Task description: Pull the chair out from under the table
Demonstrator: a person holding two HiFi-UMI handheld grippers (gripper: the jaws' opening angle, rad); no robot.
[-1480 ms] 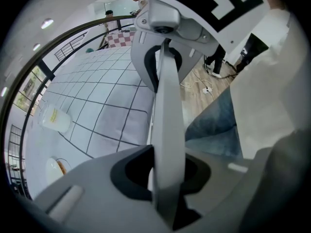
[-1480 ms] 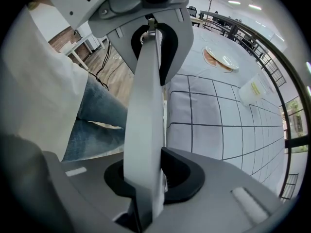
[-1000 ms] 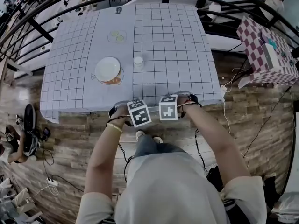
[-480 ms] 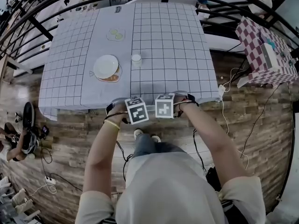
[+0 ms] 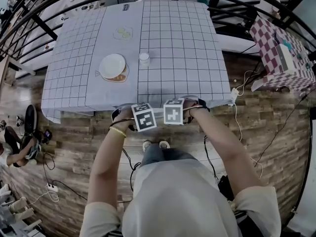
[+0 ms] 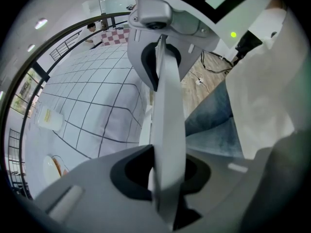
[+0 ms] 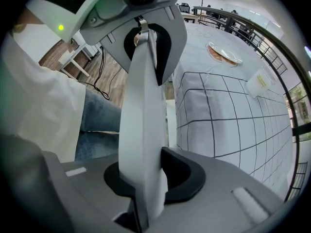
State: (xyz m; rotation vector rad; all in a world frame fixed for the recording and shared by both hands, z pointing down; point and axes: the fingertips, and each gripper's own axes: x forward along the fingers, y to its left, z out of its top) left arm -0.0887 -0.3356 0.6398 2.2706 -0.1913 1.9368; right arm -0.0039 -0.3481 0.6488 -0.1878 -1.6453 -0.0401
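Note:
The chair is tucked under the table (image 5: 177, 43), which wears a white gridded cloth. Only its white top rail (image 6: 167, 106) shows clearly, at the table's near edge. My left gripper (image 5: 144, 116) and right gripper (image 5: 173, 111) sit side by side on that rail, pointing down. In the left gripper view my own jaws (image 6: 163, 178) are shut on the rail, and the right gripper (image 6: 158, 57) clamps it farther along. The right gripper view shows the same rail (image 7: 141, 130) pinched in my jaws (image 7: 146, 178). The seat and legs are hidden.
On the cloth are a white plate (image 5: 112, 65), a small cup (image 5: 144, 59) and a small dish (image 5: 123, 33). A checked-cloth table (image 5: 279, 53) stands at right. Cables and a power strip (image 5: 49, 186) lie on the wooden floor. A person (image 5: 19, 142) sits at far left.
Both grippers stay clamped on the rail in nearly the same spot. Only the head view has shifted a little.

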